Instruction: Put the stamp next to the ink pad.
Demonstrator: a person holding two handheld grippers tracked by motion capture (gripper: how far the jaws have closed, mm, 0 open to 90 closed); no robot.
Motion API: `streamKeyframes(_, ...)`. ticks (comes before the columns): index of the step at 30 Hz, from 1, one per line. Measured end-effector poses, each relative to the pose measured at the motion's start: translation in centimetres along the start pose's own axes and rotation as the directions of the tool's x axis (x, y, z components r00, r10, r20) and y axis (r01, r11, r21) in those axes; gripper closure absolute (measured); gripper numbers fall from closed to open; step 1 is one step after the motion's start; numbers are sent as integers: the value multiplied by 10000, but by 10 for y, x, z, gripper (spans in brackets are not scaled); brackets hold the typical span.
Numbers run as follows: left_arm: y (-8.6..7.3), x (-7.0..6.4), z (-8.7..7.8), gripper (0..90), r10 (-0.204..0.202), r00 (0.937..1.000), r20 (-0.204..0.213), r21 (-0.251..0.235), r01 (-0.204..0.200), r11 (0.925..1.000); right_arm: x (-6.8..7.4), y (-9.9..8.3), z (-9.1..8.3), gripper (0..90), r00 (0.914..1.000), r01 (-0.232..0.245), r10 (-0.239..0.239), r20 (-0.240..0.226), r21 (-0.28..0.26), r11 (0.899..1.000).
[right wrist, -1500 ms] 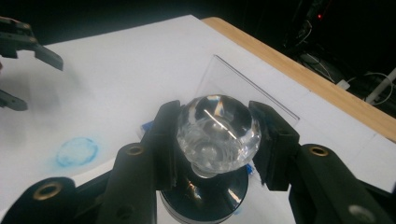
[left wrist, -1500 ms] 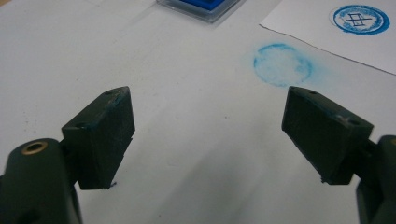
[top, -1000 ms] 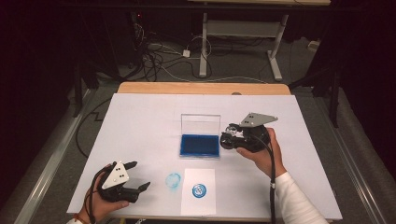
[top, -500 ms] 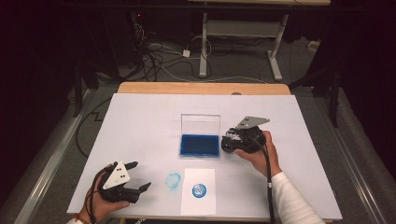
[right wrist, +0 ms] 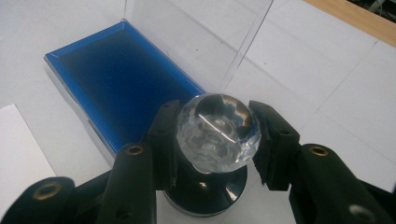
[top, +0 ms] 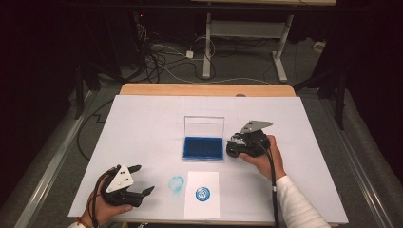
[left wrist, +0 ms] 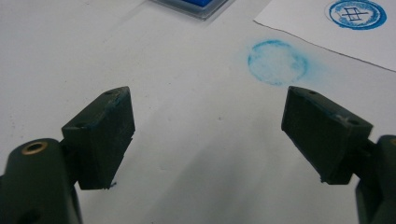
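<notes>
A white sheet-covered table with a bare wooden far edge stands in a dark room, cables tangled on the floor behind it. The right gripper is clamped on the faceted clear-glass knob of a round black-based stamp — just right of the open blue ink pad with its clear upright lid — while the left gripper rests at the near left, jaws spread wide and empty. Between them lie a smudged blue ring on the table and a white paper slip bearing a round blue imprint — nothing bars the way.
</notes>
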State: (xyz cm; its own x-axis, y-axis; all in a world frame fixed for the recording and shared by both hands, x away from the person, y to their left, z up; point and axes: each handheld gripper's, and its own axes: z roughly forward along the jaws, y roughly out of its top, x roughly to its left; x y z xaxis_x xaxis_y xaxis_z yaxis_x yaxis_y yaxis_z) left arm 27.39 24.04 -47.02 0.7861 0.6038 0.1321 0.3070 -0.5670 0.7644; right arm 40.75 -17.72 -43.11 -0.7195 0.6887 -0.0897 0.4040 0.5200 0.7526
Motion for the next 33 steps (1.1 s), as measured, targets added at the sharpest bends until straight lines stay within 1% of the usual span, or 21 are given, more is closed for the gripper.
streamKeyframes(5, 0, 0, 0, 167, 12, 10000, 22, 10, -12, 10000, 0, -2, 2, 566, 10000, -58, 58, -16, 56, 10000)
streamKeyframes(10, 0, 0, 0, 166, 44, 10000, 32, 25, -44, 10000, 2, -4, 7, 565, 10000, 65, -64, -47, 245, 9997)
streamKeyframes(26, 0, -1, 0, 166, 87, 9999, 60, 53, -88, 9999, 6, -5, 7, 559, 9999, 168, -167, -37, 190, 9997)
streamKeyframes(33, 0, -1, 0, 165, 130, 9999, 20, 56, -130, 9999, 6, -6, 5, 529, 9999, 156, -156, 26, 142, 9998)
